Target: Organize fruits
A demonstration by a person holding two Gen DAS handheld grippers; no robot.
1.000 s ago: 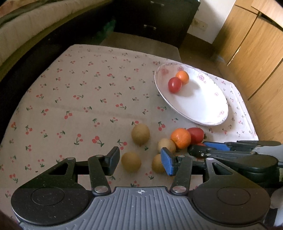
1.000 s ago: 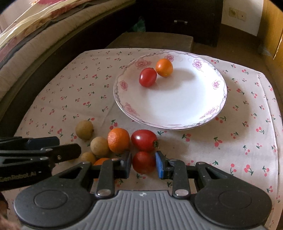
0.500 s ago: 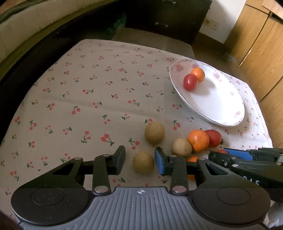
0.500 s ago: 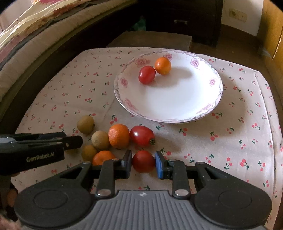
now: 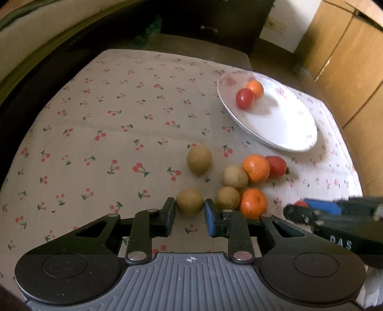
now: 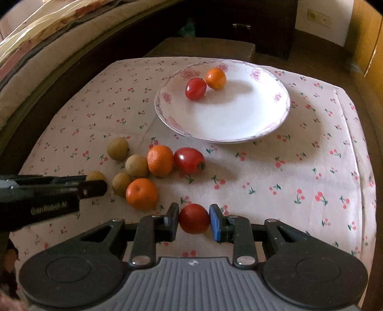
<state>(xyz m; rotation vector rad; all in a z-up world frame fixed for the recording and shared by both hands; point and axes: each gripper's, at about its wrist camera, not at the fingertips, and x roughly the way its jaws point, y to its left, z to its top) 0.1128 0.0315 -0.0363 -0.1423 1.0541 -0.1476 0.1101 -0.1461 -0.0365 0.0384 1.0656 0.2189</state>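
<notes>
We see the cherry-print tabletop (image 6: pixel 311 167), then the white plate (image 6: pixel 239 119) carrying a tomato and an orange. Our right gripper (image 6: pixel 194 219) clamps a red tomato (image 6: pixel 194 218); our left gripper (image 5: pixel 189 210) pinches a brown longan (image 5: pixel 189 202) beside the loose fruit.

i'm working in a home, likely a bedroom; a bed (image 6: pixel 36 59) edges the cherry-print tablecloth (image 6: pixel 311 167); a dark cabinet (image 6: pixel 251 26), wooden wardrobe doors (image 5: pixel 347 59) and a wall socket (image 6: pixel 318 16) stand behind
</notes>
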